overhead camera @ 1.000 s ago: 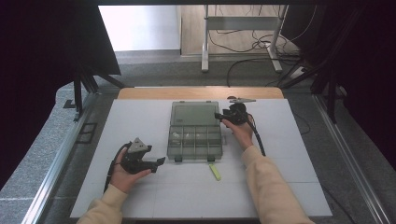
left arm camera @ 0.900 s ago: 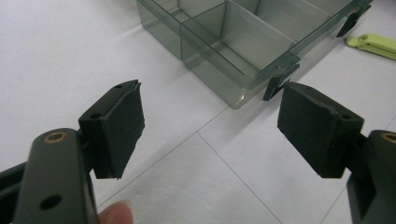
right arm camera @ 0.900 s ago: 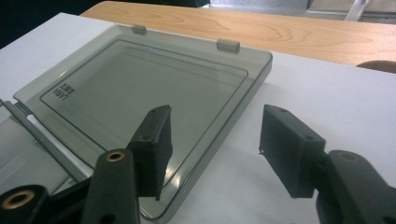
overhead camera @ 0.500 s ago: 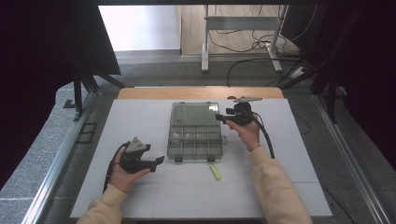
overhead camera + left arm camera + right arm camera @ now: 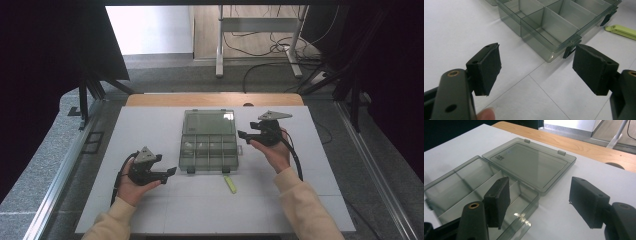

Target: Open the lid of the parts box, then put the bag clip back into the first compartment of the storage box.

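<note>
The clear smoky-grey plastic organiser box [image 5: 209, 145] lay open in the middle of the white tabletop [image 5: 150, 120]; its flat lid [image 5: 208, 121] was folded back toward the far edge, and its divided tray ran off the top of the left gripper view and the bottom left of the right gripper view; what sat in the compartments was hard to make out through the tinted walls, beyond a pale glint in one left-hand cell; small dark latches hung from the near wall, and a lime-green clip [image 5: 230, 184] lay on the tabletop just in front of the box. The left gripper [image 5: 170, 172] rested low at the box's near left corner, its black, matte-padded jaws apart with nothing between them, the corner just ahead of them. The right gripper [image 5: 242, 134] was held at the box's right side, close to the hinge line; its jaws had just been opening and stood apart and empty, the tray's right end beneath them.
</note>
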